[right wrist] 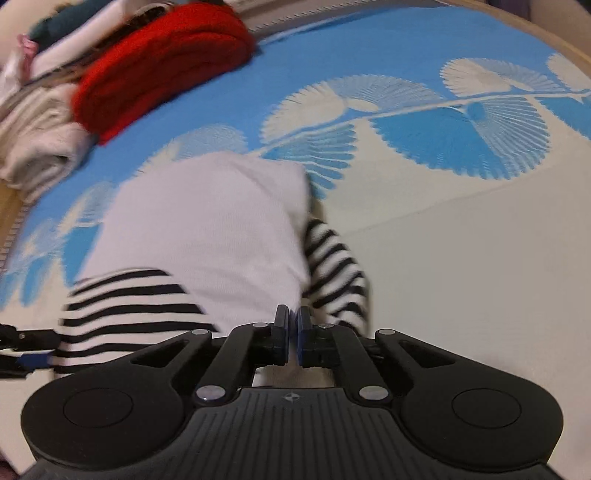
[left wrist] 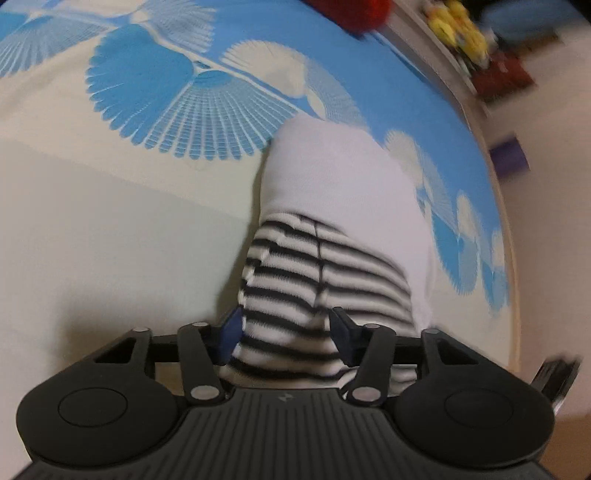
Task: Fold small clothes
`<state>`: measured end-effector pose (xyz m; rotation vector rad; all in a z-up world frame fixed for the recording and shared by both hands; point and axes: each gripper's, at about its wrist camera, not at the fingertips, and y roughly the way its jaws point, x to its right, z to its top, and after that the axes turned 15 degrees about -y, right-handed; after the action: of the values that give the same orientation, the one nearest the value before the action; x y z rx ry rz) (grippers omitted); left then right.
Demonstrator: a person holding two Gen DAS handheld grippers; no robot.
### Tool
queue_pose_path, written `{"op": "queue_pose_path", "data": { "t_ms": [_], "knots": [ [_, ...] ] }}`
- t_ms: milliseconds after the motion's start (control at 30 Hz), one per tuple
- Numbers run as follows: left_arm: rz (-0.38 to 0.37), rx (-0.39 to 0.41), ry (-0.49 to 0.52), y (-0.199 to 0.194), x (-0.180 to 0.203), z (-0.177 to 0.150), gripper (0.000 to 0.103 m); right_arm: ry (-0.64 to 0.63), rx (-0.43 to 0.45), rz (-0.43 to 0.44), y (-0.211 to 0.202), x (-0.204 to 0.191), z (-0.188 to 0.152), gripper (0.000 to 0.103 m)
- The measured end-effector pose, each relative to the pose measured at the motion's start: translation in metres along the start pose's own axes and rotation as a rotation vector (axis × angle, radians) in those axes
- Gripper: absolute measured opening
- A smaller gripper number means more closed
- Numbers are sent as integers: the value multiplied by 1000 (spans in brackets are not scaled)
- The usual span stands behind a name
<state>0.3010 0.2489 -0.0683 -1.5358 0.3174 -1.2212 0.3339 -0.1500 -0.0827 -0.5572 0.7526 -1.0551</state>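
A small white top [left wrist: 332, 184] with black-and-white striped sleeves lies on the bed, folded over itself. My left gripper [left wrist: 286, 332] hovers over one striped sleeve [left wrist: 295, 280]. Its jaws stand half apart, and the sleeve spreads under and between the fingers and runs on past the right one. In the right wrist view the white body [right wrist: 203, 221] lies ahead with a striped sleeve on each side. My right gripper [right wrist: 293, 332] is shut on the near white edge of the top, a sliver of cloth showing between the pads. The left gripper [right wrist: 22, 354] shows at the left edge there.
The bedsheet [left wrist: 147, 92] is cream with blue fan patterns. A folded red knit [right wrist: 162, 62] and a pile of pale clothes [right wrist: 33, 122] sit at the far left of the right wrist view. The bed's wooden edge [left wrist: 513, 258] runs down the right; yellow toys [left wrist: 458, 29] sit beyond it.
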Motion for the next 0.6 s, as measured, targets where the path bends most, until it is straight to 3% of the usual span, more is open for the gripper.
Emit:
{"op": "queue_pose_path", "data": {
  "t_ms": [67,133,200,267,300,333,367,400,467,600],
  "knots": [
    [134,-66,105,21,-2,-10,51,-70,-27,-30,1,-5,-3,5],
    [209,-61,178,21,2,-19,50,-118,-124,-115,10,-3,-11,5],
    [211,14,228,0,16,-28,50,-92,-138,-146,6,4,-14,9],
    [180,101,296,-29,30,-44,59,-68,-47,-134,-19,7,-11,9],
    [170,157,336,-45,38,-55,66,-89,23,-133,-38,3,-9,16],
    [166,219,369,-59,42,-66,82,-122,78,-146,-54,-1,-8,24],
    [155,297,410,-76,46,-83,89,-152,119,-166,-68,-7,-9,43],
    [143,350,443,-87,49,-94,89,-183,166,-193,-86,-15,-11,61],
    [112,436,493,-105,49,-124,93,-219,241,-213,-116,-29,-17,72],
    [62,566,465,-123,44,-178,96,-292,346,-200,-166,-65,-47,85]
  ]
}}
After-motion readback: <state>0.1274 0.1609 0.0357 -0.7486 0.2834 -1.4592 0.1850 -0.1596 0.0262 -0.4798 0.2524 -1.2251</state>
